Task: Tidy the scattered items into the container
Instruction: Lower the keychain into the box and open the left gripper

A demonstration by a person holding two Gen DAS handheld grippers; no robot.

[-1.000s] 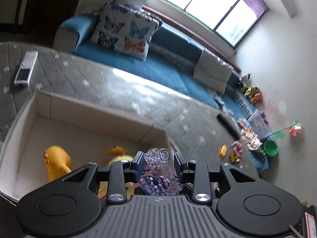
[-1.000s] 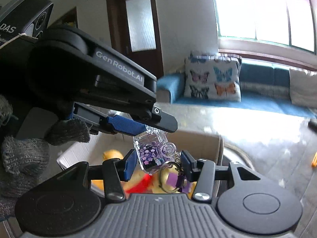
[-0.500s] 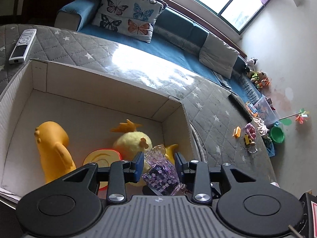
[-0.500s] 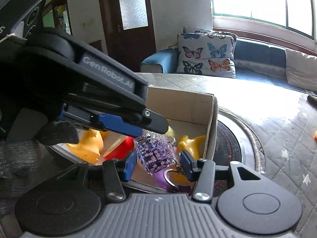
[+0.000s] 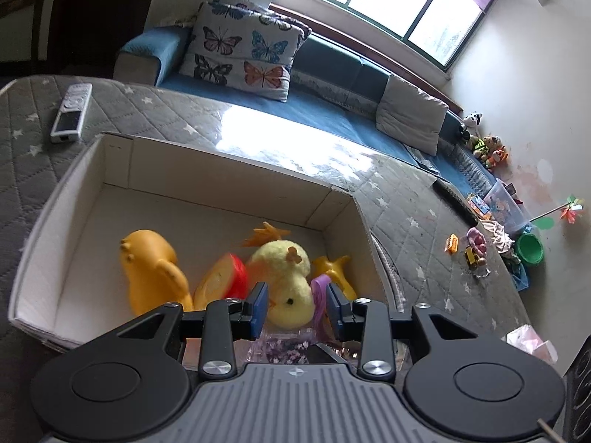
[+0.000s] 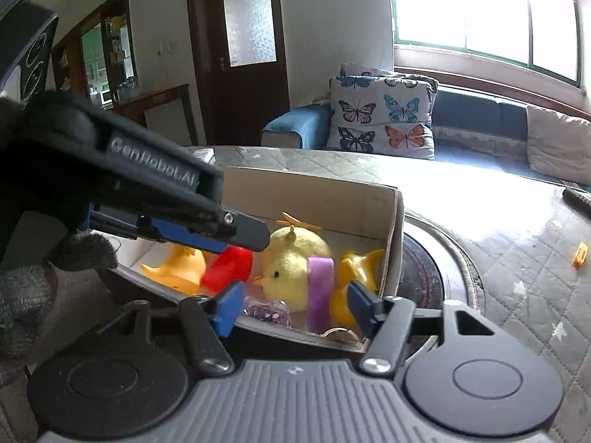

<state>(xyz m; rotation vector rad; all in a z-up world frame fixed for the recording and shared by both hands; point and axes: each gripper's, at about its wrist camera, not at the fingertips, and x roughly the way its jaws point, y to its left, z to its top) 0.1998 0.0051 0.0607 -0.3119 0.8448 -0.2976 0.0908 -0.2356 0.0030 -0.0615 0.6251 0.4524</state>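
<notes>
Keychain (image 6: 267, 311) dropped into box (image 5: 229, 170) beside plush chick (image 5: 286, 280) — both our grippers (image 5: 295, 304) (image 6: 291, 304) now spread, empty — next item awaits.

Pretty bright living room, daylight pouring through a wide window (image 6: 484, 11) with a green frame. Long blue sofa (image 5: 332, 85) under it with a butterfly cushion (image 5: 243, 55) and a plain grey cushion (image 5: 410, 114). Dark wood door (image 6: 240, 51) with frosted glass on the white wall (image 6: 332, 18), grey quilted star-print cover (image 5: 406, 199) up front.
</notes>
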